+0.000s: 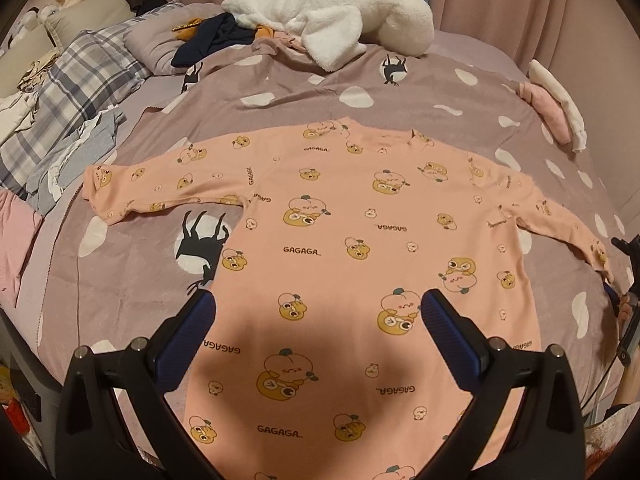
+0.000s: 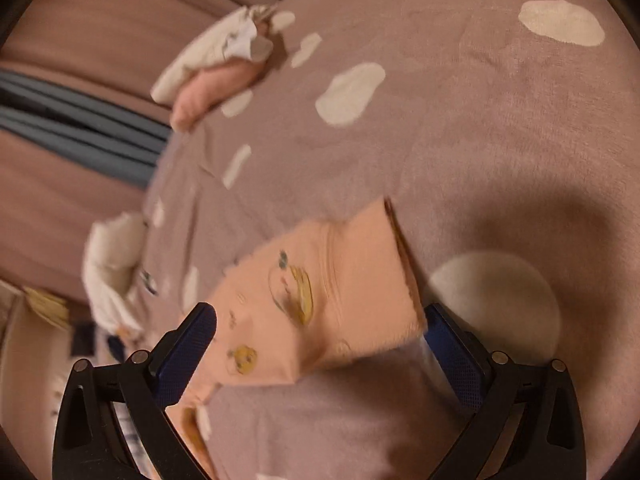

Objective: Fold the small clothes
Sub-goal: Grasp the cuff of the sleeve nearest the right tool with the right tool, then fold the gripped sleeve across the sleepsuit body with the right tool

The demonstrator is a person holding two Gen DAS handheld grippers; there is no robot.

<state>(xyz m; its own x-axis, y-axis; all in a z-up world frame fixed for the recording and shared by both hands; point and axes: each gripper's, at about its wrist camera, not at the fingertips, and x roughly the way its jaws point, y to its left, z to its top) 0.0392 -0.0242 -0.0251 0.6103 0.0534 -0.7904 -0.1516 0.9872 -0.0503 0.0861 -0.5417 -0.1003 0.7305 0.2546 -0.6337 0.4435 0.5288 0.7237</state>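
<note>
Left wrist view: we hover our left gripper, jaws spread wide and holding nothing, above the lower body of a pink printed top laid flat on the spotted bedspread. Its neckline points away from us toward the white fleece garment, its hem toward the camera; both sleeves stretch out sideways, so its widest line runs cuff to cuff across the bed. We judge it was spread this way to ready it for folding. At the frame's right edge, our right gripper sits by the right cuff.

Right wrist view: blurred with motion, our right gripper has its jaws released, straddling the right sleeve cuff without closing on it. The sleeve's open end points away from the camera. We read this as lining up a grasp to fold the sleeve inward.
</note>
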